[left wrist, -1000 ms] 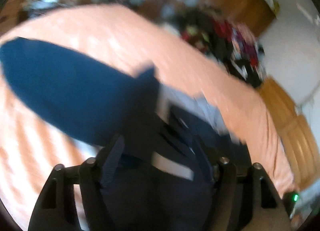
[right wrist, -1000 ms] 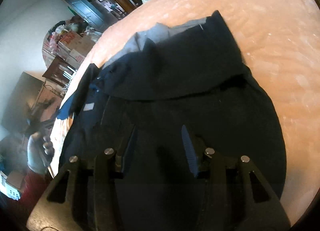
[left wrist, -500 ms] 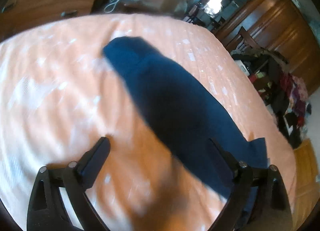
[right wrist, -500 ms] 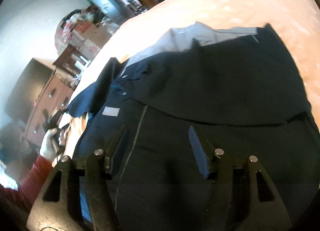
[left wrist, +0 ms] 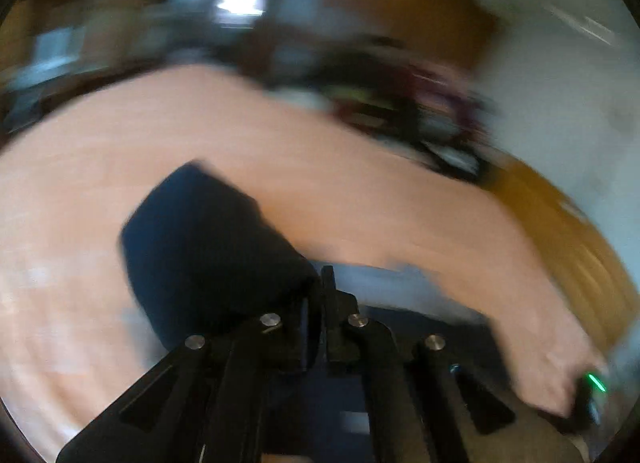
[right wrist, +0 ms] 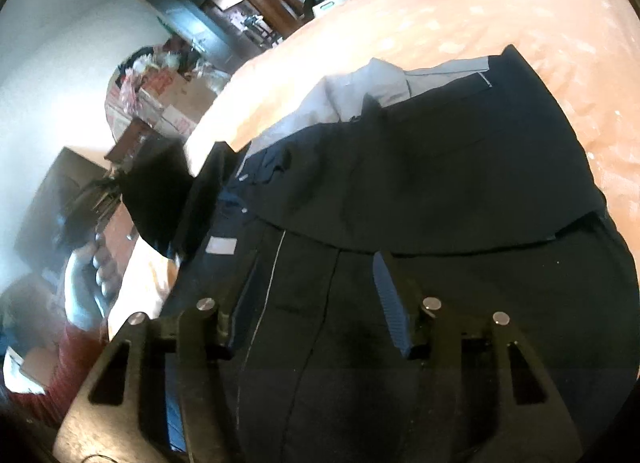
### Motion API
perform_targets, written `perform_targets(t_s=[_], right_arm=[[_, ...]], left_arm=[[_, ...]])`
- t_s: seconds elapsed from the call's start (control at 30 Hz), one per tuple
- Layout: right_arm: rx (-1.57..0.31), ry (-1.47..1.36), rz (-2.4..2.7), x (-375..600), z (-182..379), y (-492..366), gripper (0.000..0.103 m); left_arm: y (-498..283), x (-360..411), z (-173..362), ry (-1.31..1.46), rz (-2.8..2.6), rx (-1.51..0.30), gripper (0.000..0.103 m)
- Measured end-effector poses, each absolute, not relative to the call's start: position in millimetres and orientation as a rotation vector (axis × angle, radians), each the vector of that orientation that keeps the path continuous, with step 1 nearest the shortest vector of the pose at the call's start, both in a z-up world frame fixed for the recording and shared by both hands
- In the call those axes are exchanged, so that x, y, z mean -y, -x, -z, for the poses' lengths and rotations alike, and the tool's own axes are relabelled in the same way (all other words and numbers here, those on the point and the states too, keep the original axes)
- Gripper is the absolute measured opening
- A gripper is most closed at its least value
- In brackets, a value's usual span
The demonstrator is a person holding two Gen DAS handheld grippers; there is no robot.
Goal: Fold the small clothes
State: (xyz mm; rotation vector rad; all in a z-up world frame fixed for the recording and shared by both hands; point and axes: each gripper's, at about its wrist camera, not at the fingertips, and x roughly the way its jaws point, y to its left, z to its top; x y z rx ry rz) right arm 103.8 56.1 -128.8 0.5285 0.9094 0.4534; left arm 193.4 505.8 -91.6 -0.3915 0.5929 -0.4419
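My left hand-held gripper is clenched on a fold of the dark navy cloth garment, which lies on the peach-coloured bed. I judge I'm mid-fold; next that flap must travel across and land flat. My right hand-held gripper hovers released over the garment. Only the right view shows the grey lining; the left view is blurred.

Left wrist view blurred, close above the peach bedspread, facing across the bed toward cluttered furniture, right wrist view sharp, low over the dark garment, looking leftward, both sharing garment and bedspread.
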Motion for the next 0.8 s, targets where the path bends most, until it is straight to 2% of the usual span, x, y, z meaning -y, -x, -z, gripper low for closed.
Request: perform_targets(t_s=[0.07, 0.1, 0.17, 0.33, 0.47, 0.67, 0.8], right_arm=[[-0.915, -0.578, -0.468, -50.6, 131.6, -103.7, 0.06], [-0.917, -0.589, -0.47, -48.1, 132.5, -103.7, 0.061], [-0.919, -0.576, -0.477, -45.7, 133.4, -105.4, 0.061], [-0.953, -0.604, -0.515, -42.4, 146.9, -141.4, 0.062], [-1.008, -0.646, -0.497, -47.1, 167.0, -178.0, 0.062], [-1.064, -0.566, -0.521, -80.5, 179.8, -205.8, 0.058], [-0.98, -0.442, -0.462, -86.9, 155.7, -194.2, 0.052]], left_arm=[[-183.7, -456.1, 98.6, 0.378, 0.582, -0.636, 0.053], [-176.5, -440.3, 106.6, 0.369, 0.604, -0.658, 0.055], [-163.5, -432.8, 122.6, 0.372, 0.606, -0.683, 0.055], [-147.9, -483.3, 187.6, 0.498, 0.397, -0.796, 0.057], [-134.7, -517.9, 222.6, 0.602, 0.307, -0.819, 0.057], [-130.8, -533.3, 242.9, 0.66, 0.287, -0.799, 0.057], [-131.8, -529.5, 239.5, 0.68, 0.297, -0.785, 0.057]])
